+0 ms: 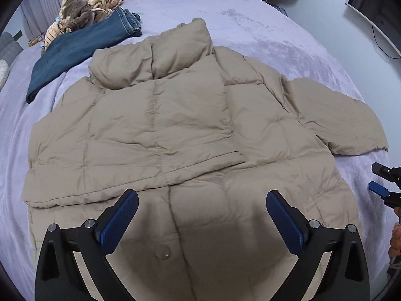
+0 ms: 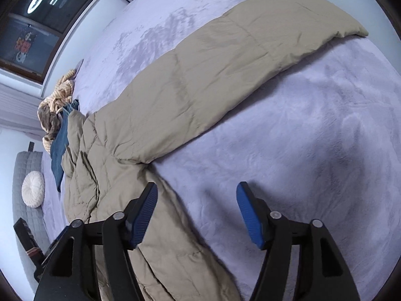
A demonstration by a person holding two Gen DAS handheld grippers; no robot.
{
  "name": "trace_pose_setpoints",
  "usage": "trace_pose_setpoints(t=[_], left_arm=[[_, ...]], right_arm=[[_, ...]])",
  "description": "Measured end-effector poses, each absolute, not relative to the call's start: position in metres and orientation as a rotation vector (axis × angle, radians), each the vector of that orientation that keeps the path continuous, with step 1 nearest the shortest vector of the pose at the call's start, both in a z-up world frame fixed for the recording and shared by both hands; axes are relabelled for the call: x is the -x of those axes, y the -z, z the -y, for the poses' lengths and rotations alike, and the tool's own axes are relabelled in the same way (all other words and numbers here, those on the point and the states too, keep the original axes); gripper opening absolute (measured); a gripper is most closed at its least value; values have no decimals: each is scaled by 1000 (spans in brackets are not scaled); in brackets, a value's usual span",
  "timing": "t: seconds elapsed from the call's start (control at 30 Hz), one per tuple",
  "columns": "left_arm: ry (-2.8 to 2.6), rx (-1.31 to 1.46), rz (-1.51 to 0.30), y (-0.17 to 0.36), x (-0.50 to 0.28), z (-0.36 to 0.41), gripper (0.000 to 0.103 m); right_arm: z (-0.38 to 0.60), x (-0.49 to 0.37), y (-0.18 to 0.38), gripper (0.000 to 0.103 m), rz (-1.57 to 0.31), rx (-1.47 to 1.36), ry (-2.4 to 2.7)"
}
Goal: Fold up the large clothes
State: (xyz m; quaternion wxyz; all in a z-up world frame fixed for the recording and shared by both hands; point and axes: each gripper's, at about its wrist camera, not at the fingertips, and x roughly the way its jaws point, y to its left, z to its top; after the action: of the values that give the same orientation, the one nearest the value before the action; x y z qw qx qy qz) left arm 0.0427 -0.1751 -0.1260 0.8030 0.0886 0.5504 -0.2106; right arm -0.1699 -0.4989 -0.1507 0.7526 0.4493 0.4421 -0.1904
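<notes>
- Puffer jacket (image 1: pixel 160 125) lies flat on the bed (image 1: pixel 263 25), one sleeve crossing its front
- Left tongs (image 1: pixel 201 215) spread, empty
- Right tongs (image 2: pixel 196 210) spread beside the outstretched sleeve (image 2: pixel 213 70), likely folded next

The jacket (image 1: pixel 160 125) hem runs off the picture at 6 o'clock; the jeans (image 1: pixel 75 50) lie partly under striped clothes (image 1: pixel 87 7).

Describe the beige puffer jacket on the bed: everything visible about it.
The puffer jacket is beige, quilted into padded panels, with matte, wrinkled fabric. It lies flat on the lavender blanket, high collar farthest from the camera. One sleeve is folded across the body; the other sleeve stretches out sideways. A snap button sits near the hem. Folded jeans lie beside its shoulder. Neither gripper touches it.
</notes>
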Motion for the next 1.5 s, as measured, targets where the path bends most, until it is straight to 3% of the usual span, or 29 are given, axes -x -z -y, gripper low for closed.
trace_pose_setpoints(t=[0.13, 0.2, 0.27, 0.93, 0.97, 1.03, 1.1, 1.13, 1.5], left_arm=[[468, -225, -1190, 135, -35, 200, 102], [461, -240, -1195, 137, -32, 211, 102], [461, -235, -1201, 138, -29, 222, 102], [438, -186, -1166, 124, -52, 257, 102], [431, -180, -1162, 123, -54, 253, 102], [415, -169, -1158, 122, -59, 244, 102], [399, -154, -1155, 122, -64, 232, 102], [394, -149, -1150, 122, -66, 226, 102], [310, -73, -1101, 118, -97, 136, 102]], right_arm=[[532, 180, 159, 83, -928, -1067, 419], [542, 181, 161, 98, -924, -1074, 416], [551, 181, 162, 103, -903, -1084, 404], [675, 183, 201, 102, -367, -1709, 394], [676, 180, 204, 98, -344, -1749, 381], [675, 172, 211, 66, -328, -1814, 331], [672, 163, 213, 15, -342, -1832, 308], [670, 159, 210, 9, -354, -1815, 318], [586, 43, 84, 7, -536, -1229, 149]])
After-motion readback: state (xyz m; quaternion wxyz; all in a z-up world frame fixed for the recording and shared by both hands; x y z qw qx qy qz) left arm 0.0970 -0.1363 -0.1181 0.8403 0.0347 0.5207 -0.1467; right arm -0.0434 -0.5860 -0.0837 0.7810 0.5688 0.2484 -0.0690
